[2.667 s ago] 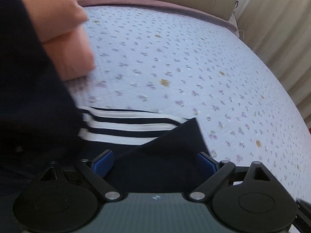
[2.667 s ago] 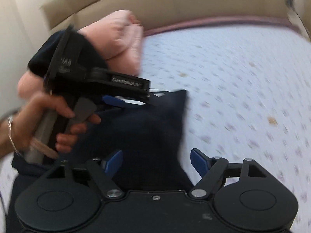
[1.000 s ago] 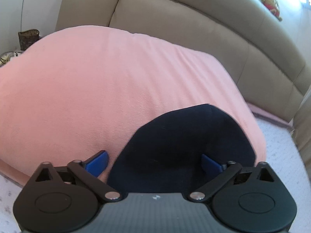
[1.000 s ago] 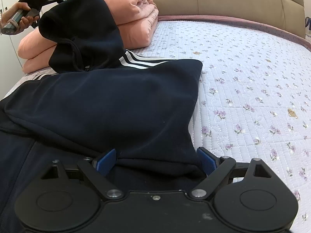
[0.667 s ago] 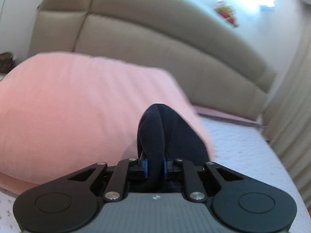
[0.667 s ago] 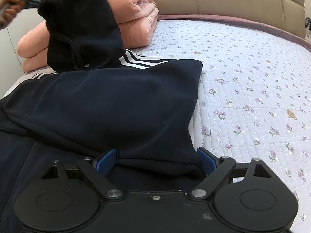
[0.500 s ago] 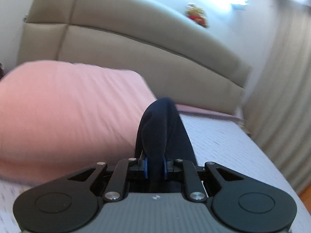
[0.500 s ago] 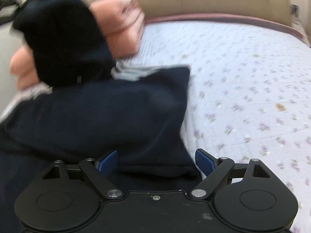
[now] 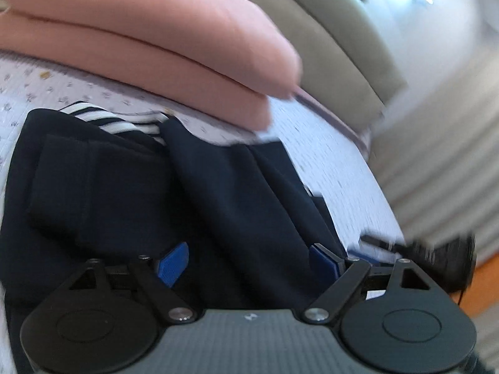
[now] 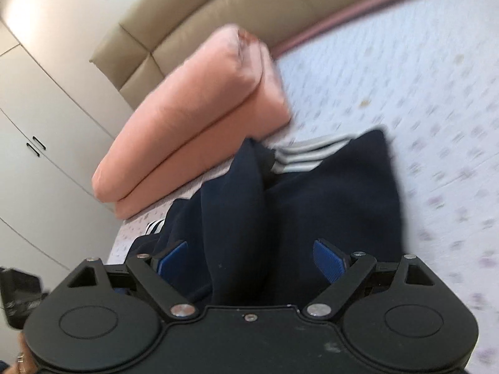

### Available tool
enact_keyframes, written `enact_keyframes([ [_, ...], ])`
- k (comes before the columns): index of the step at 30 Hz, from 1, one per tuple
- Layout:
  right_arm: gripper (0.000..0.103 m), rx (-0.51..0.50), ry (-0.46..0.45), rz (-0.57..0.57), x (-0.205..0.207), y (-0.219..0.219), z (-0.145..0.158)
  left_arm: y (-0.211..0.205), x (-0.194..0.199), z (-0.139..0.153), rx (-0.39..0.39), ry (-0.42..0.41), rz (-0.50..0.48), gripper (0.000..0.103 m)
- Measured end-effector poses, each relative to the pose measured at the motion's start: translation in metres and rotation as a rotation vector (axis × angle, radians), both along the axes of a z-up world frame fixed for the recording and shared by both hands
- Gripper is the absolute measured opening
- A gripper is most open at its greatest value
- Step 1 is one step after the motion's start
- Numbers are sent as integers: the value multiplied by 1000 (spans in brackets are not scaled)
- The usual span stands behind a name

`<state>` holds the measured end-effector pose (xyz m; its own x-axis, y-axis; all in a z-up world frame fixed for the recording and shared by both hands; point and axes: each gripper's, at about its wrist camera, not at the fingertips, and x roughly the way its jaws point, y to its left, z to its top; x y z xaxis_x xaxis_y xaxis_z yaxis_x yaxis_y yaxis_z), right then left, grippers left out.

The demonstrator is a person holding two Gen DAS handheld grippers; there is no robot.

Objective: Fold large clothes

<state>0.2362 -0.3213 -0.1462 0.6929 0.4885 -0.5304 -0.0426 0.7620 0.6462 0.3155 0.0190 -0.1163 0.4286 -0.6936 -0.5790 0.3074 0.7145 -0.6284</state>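
A dark navy hooded jacket (image 9: 131,193) with white stripes (image 9: 115,121) lies partly folded on the bed; it also shows in the right wrist view (image 10: 312,205). My left gripper (image 9: 249,260) is open, its blue pads apart just over the navy cloth, with a fold of cloth between them. My right gripper (image 10: 252,257) is open too, low over the same jacket, with a ridge of cloth running between its pads. The right gripper's body (image 9: 436,258) shows blurred at the right of the left wrist view.
A folded pink blanket (image 9: 149,40) lies at the head of the bed, right behind the jacket, and shows in the right view (image 10: 193,124). The floral quilted bedspread (image 10: 421,93) extends right. Beige padded headboard (image 10: 218,9), white wardrobe (image 10: 37,131) left, curtains (image 9: 443,155) right.
My left gripper was shut on the hood and lifted it over the pink blanket; now it is open and the hood lies down on the jacket. The right gripper has swung left over the jacket.
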Motion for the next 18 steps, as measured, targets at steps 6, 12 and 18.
enact_keyframes([
  [6, 45, 123, 147, 115, 44, 25, -36, -26, 42, -54, -78, 187, -16, 17],
  [12, 6, 282, -53, 35, 12, 18, -1, 4, 20, -9, -205, -98, 156, 6],
  [18, 34, 18, 196, 112, -1, 52, -47, 15, 10, -67, 35, 66, 121, 7],
])
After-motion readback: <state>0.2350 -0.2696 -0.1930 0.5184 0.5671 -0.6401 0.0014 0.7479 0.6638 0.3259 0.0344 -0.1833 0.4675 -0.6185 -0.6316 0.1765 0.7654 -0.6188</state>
